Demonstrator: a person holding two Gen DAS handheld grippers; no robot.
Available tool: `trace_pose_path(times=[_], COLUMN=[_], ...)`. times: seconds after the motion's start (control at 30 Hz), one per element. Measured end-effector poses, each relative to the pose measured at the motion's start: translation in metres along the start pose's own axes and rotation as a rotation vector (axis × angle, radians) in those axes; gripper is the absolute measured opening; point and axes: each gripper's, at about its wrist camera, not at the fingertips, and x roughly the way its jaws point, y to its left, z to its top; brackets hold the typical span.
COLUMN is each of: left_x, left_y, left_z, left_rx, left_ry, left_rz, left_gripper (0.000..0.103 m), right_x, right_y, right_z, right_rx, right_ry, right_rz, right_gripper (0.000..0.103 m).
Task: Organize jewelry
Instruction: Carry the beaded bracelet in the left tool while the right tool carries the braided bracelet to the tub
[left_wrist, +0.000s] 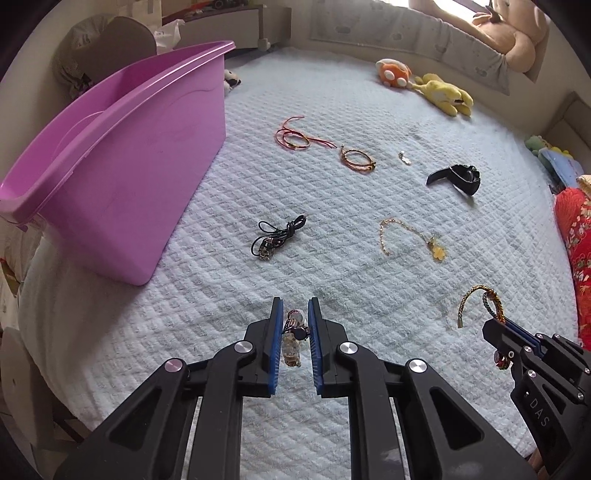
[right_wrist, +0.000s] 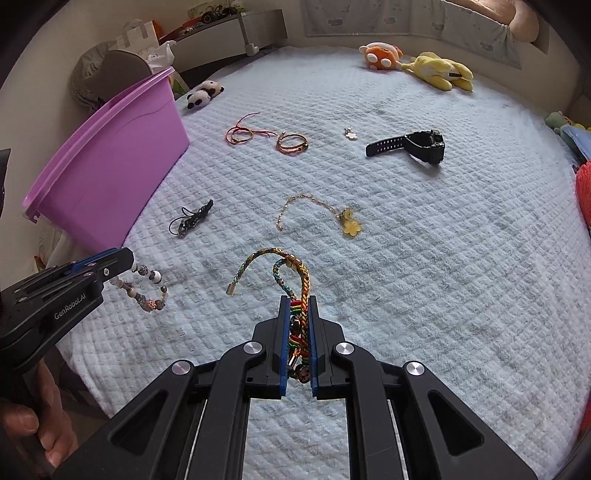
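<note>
Over the bed, left tool (left_wrist: 295, 314) clamping beaded bracelet (right_wrist: 147, 291), right tool (right_wrist: 298, 314) clamping braided bracelet (right_wrist: 291, 269)

The left gripper (left_wrist: 295, 314) sits at the lower centre of its own view, jaws nearly closed on a beaded bracelet (right_wrist: 147, 291). The right gripper (right_wrist: 295, 306), lower centre likewise, clamps a braided bracelet (right_wrist: 291, 273). A hand (right_wrist: 33, 424) shows lower left.

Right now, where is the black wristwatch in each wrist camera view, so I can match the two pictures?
Left wrist view: the black wristwatch lies right of centre, in the upper half, strap pointing left.
Right wrist view: the watch lies right of centre, upper third, strap pointing left.
Shared landmark: the purple plastic bin at the left edge of both views.
</note>
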Motion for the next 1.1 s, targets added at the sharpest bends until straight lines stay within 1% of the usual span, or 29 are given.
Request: trace_pose_path(times=[0.13, 0.23, 0.37, 0.53, 0.7, 0.83, 0.97, 1.1], left_x=[-0.014, -0.030, -0.056, -0.095, -0.125, -0.137, -0.135, -0.116], left_y=[0.006, 0.012, 0.024, 0.051, 0.090, 0.127, 0.173, 0.212], left_z=[0.005, 0.014, 0.036, 0.074, 0.119, 0.155, 0.185, 0.205], left_rx=[-0.013, -0.022, -0.052, -0.093, -0.103, -0.086, -0.079, -0.070], left_ry=[0.005, 0.000, -0.014, -0.062, -0.114, -0.148, -0.149, -0.117], left_rz=[-0.003, 0.000, 0.007, 0.017, 0.027, 0.026, 0.020, 0.024], left_gripper=[0.014, 0.014, 0.014, 0.013, 0.014, 0.013, 0.014, 0.014], right_x=[-0.009, -0.021, -0.040, -0.062, -0.079, -0.081, -0.069, -0.049], right_y=[0.006, 0.013, 0.029, 0.061, 0.106, 0.150, 0.196, 0.240], right_z=[0.008, 0.018, 0.040, 0.081, 0.132, 0.169, 0.200, 0.221], right_rx=[-0.017, -0.032, -0.055, -0.098, -0.123, -0.128, -0.118, -0.115], right_ry=[-0.003, -0.008, -0.022, -0.058, -0.110, -0.133, -0.121, -0.095], right_rz=[0.014, 0.033, 0.065, 0.104, 0.140, 0.150, 0.166, 0.184], right_gripper=[0.008, 0.008, 0.008, 0.008, 0.009, 0.008, 0.009, 0.009])
